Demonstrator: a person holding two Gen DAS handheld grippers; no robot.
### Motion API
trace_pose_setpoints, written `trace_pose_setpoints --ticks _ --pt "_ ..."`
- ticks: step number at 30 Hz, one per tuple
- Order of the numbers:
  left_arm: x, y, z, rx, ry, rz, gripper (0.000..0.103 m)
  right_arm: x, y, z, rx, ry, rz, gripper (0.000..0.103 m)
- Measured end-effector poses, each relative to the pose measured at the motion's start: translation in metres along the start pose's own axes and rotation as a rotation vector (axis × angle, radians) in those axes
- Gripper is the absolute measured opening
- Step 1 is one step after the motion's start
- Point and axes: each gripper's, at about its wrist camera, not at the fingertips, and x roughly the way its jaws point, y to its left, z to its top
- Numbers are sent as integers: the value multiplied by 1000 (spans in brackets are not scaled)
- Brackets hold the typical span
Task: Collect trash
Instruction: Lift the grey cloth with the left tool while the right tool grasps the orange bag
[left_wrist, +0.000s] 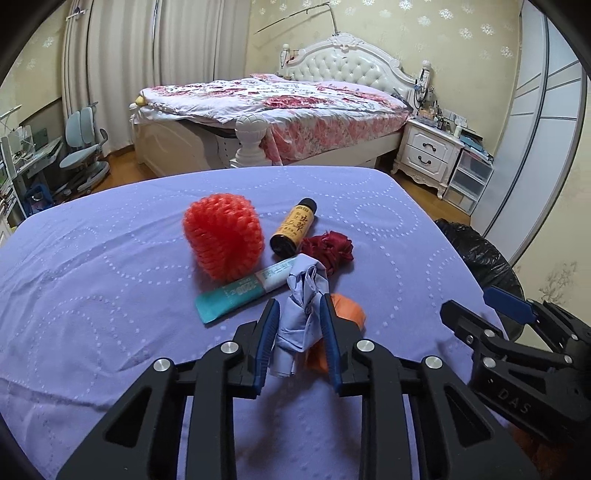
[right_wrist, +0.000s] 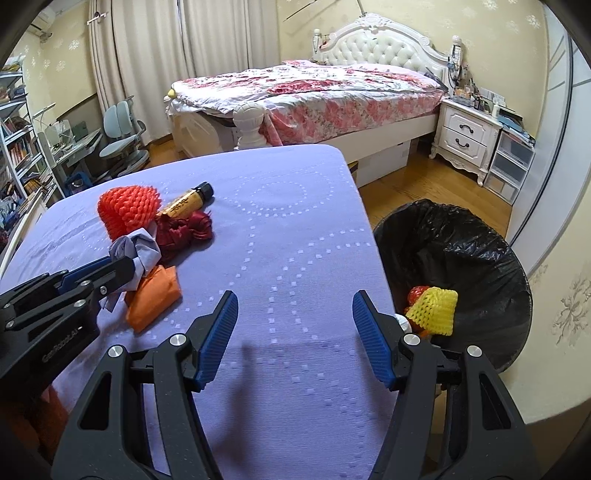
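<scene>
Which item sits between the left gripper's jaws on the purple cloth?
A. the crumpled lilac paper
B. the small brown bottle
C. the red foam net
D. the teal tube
A: in the left wrist view the left gripper has its jaws closed on the crumpled lilac paper, with the other items lying apart from them.

On the counter (right_wrist: 288, 229), the bottle (left_wrist: 293, 227) lies right of the foam net (left_wrist: 223, 236); the tube (left_wrist: 243, 291) before both. The bin (right_wrist: 454, 258) stands right of the counter, seemingly touching.
</scene>
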Motion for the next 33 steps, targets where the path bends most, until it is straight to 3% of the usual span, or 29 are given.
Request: trace_pose_setpoints --ticks 7,19,26,33 --pt "-21 30 -11 -43 -13 35 26 2 27 -2 -43 9 37 63" --pt "-35 88 -17 -129 -41 164 26 6 85 3 -122 20 110 63" --pt "-30 102 -22 -153 -22 171 26 26 98 2 -127 98 95 63" --pt "-25 107 -25 -173 7 145 27 23 89 -2 -136 96 64 30"
